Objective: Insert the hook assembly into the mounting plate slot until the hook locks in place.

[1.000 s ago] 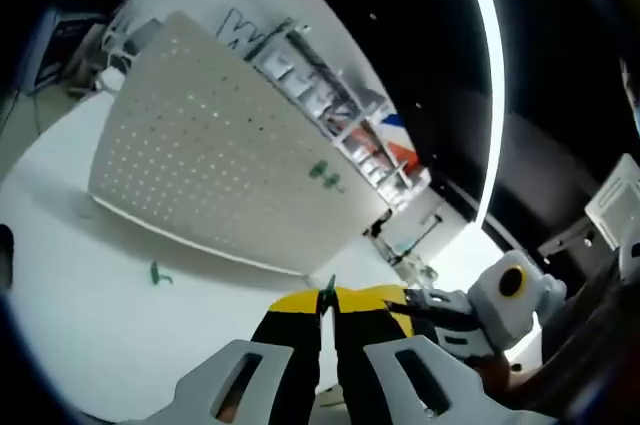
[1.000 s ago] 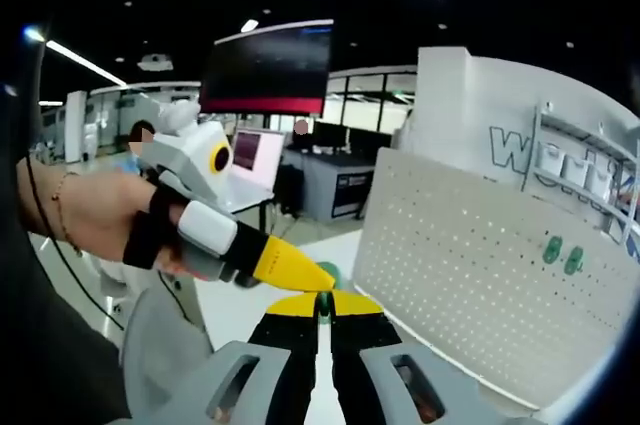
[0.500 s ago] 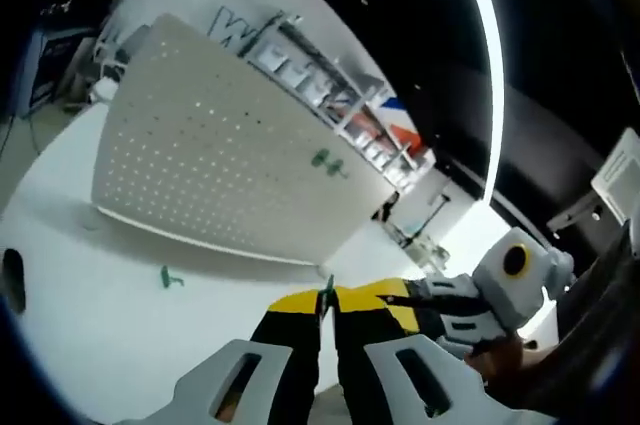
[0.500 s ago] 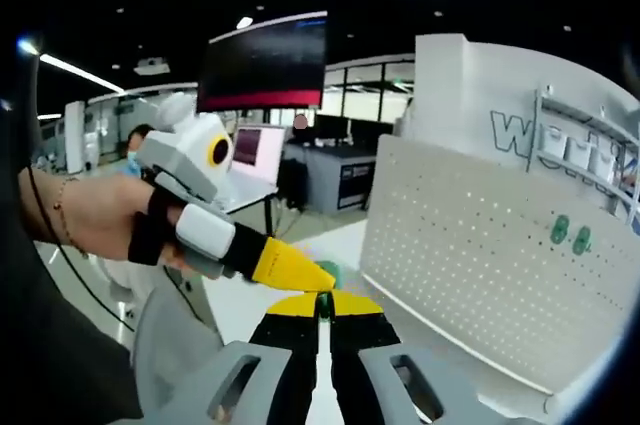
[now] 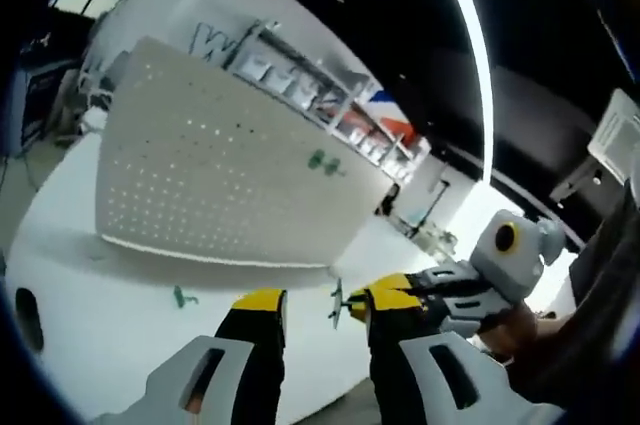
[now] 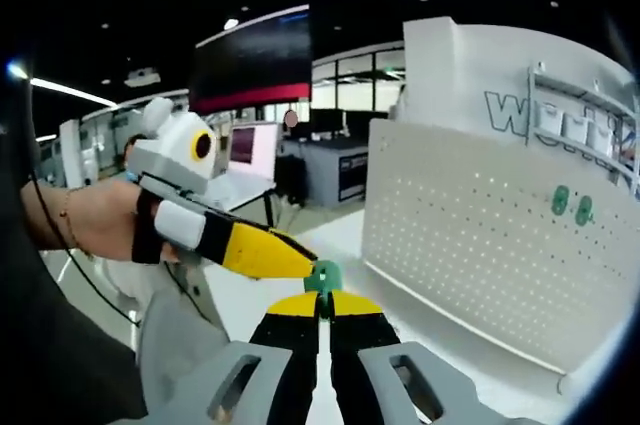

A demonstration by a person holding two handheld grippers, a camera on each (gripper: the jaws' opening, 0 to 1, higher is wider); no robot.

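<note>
Two green hooks (image 5: 323, 162) already sit side by side in the white pegboard (image 5: 200, 175), upper right part of its face; same pair in the right gripper view, hooks (image 6: 571, 204) on pegboard (image 6: 480, 245). Pegboard stands upright on the white table (image 5: 90, 345).

Left gripper (image 5: 318, 307): jaws spread apart, nothing between them. In the right gripper view it comes in from the left as a yellow-tipped tool (image 6: 255, 250) held by a hand (image 6: 85, 225), tip just beside the green hook.

Right gripper (image 6: 322, 307): jaws pressed together, pinching a small green hook (image 6: 322, 278) at the tips. In the left gripper view that hook (image 5: 337, 303) hangs in the gap between the left jaws, held by the right gripper's yellow tips (image 5: 385, 297) coming in from the right. It is in the air, well apart from the pegboard.

One more green hook (image 5: 183, 297) lies loose on the table, in front of the pegboard's lower edge.

Shelf rack (image 5: 300, 95) behind the pegboard carries a row of small white bins (image 6: 570, 125); can't tell what is in them.
</note>
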